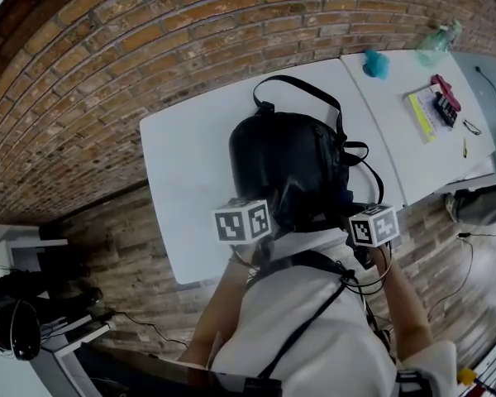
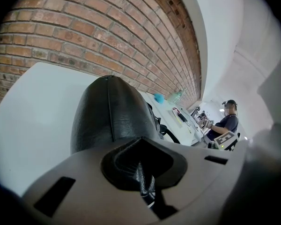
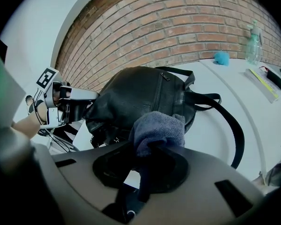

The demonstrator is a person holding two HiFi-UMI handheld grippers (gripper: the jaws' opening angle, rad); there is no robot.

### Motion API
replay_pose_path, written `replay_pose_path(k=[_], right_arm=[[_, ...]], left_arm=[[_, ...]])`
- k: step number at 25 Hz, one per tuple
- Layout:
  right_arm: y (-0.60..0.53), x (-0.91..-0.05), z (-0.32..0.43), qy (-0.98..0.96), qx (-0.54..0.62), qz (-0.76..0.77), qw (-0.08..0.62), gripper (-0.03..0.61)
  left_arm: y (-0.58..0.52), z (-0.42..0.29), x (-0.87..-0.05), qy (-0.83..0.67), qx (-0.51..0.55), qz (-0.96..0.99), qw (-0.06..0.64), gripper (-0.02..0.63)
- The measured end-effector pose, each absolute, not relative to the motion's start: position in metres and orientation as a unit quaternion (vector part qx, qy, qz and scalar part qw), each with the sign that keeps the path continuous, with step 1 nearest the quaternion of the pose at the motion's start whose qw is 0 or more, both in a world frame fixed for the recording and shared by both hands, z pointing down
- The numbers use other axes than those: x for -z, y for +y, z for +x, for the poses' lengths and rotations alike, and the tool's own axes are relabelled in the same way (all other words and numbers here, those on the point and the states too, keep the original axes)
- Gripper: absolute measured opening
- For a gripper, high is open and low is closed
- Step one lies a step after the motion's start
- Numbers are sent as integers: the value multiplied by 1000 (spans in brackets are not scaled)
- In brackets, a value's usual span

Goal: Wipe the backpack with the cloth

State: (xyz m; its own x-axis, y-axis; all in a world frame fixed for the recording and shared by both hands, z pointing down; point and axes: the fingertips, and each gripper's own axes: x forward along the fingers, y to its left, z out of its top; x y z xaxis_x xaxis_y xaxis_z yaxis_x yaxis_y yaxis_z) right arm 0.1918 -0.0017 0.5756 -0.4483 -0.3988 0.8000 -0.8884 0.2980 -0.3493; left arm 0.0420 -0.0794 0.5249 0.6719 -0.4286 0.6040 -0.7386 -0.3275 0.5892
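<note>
Firmly, right gripper [image 3: 149, 149] clamps cloth [image 3: 160, 127] — bunched past its fingertips, touching backpack [image 3: 133, 95].

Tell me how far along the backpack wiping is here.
Done: the cloth is picked up, clamped in the right gripper. In hand: it appears to rest against the backpack on its near side, while the left gripper, jaws together, is at the bag's near end. Left: no wiped patch shows, so most of the surface seemingly remains.

Soft, even light with weak shadows; strong fisheye bending, dark vignetted corners, blurred near foreground
</note>
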Motion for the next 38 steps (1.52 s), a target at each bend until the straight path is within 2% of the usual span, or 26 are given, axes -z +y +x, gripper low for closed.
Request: replay_pose_path(k=[6,11,26,31,38], right_arm=[[3,-574,193,-750,-402,420,315,75],[-16,-544,199,-763,-388,430,285,74],[-165,-455,186,-824,-210,471,233,75],[-215,-452,177,-824,-184,486,225,74],[-259,-471,159,-826,-172,476,250,75]], left_arm=[[-79,43,-525,-365,-172,796,452,5],[-79,43,-525,-364,-172,795,454,5],[-78,48,-524,-370,-178,794,449,5],[-78,49,-525,-368,-179,793,451,5],[-79,49,-525,-366,-178,793,453,5]])
